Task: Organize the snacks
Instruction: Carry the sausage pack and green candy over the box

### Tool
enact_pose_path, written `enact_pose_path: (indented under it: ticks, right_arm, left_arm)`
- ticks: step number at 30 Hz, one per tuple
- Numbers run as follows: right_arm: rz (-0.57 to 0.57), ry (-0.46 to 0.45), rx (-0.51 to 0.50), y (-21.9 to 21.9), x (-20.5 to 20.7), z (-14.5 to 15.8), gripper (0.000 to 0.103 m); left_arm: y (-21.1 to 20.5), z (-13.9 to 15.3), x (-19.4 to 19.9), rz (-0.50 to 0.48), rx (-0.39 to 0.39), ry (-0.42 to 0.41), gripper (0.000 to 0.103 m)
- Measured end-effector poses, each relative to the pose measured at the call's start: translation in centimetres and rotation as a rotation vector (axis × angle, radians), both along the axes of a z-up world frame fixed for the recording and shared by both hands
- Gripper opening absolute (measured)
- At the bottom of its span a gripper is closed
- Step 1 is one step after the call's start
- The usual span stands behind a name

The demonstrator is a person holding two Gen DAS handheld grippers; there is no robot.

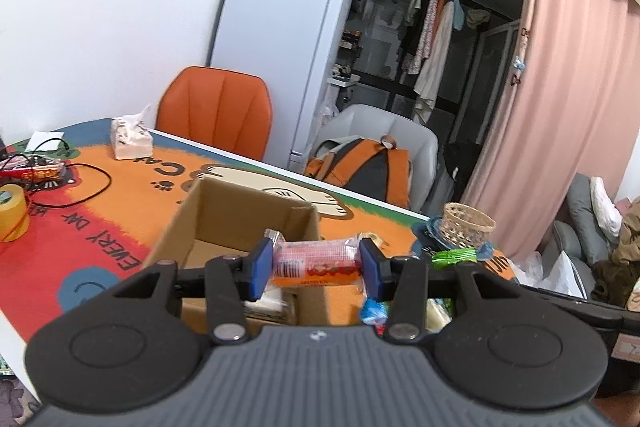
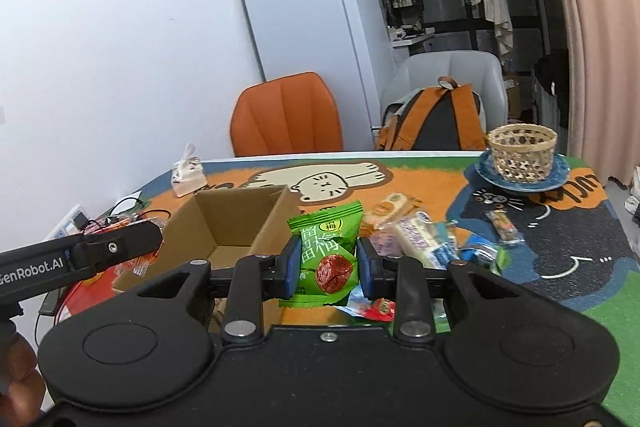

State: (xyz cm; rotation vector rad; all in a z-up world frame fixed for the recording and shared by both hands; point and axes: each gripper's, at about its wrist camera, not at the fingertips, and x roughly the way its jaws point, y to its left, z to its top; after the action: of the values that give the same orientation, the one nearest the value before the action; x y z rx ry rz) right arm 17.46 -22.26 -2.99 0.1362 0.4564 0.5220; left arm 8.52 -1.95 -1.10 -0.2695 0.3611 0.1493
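Left gripper pinches a pink-orange snack bar, right gripper pinches a green plum packet, both near the cardboard box.

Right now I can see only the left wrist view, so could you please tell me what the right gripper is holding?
Observer: The right gripper is shut on a green snack packet, which stands upright between its fingers.
Operator: Thank you. Where is the rest of the pile?
Observer: The loose snacks lie on the mat just right of the cardboard box, beyond the right gripper.
Operator: Is anything lying apart from them?
Observer: One small bar lies alone on the mat's dark part, nearer the woven basket.
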Motion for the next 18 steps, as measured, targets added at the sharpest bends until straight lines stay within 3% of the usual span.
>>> enact_pose_path:
  ticks: [18]
  right_arm:
    - [0.048,-0.012,-0.034,5.2,1.3,0.7,0.030]
  left_arm:
    - [5.9,-1.2,2.0,0.069,-0.068,0.031,0.046]
